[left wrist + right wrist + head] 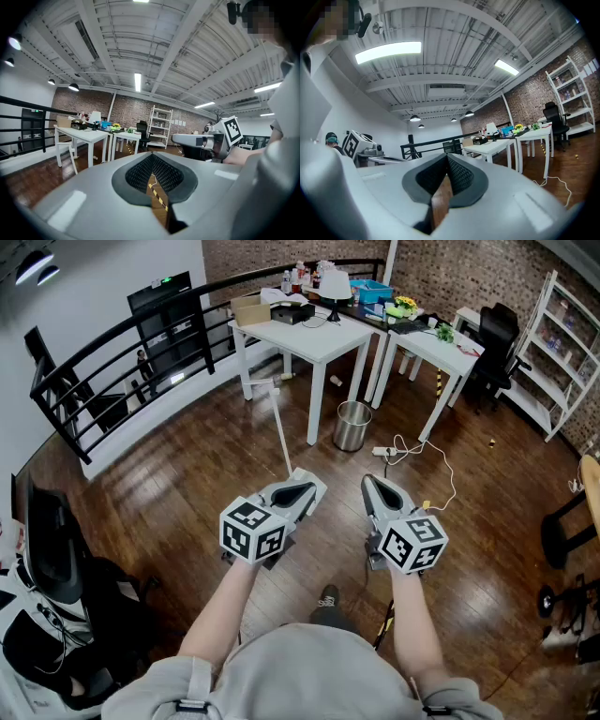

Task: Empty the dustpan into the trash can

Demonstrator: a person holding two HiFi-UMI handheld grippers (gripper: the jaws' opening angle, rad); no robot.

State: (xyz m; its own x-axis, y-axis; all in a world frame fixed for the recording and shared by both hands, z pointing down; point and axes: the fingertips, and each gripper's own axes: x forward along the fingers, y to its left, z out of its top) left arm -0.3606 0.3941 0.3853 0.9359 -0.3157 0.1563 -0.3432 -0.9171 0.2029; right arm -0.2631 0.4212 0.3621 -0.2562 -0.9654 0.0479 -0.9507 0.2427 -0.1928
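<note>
Head view shows the left gripper (300, 491) and the right gripper (380, 491) held out side by side, low in the middle of the frame. Both are closed up tight with nothing in them. Each gripper's own view shows its dark pads pressed together, with only floor behind.

The trash can (352, 426) is a shiny metal bin. It stands on the wood floor (187, 465) just above the middle of the frame, beside a leg of the white table (314, 338). It is well apart from both grippers.

I cannot see a dustpan for sure. A long white pole (282, 432) runs from just past the left gripper's tip up toward the table. It may be the dustpan's handle, but its near end is hidden behind the gripper. I cannot tell if it stands up or lies flat.

The job looks not started yet. The first step is likely picking up the dustpan. To do it well, open the jaws wide, then close them firmly around the handle. Keep the pan flat while carrying it so nothing spills. Watch the white cable (412, 451) on the floor right of the bin. Tip the pan only when it is over the bin's mouth.
</note>
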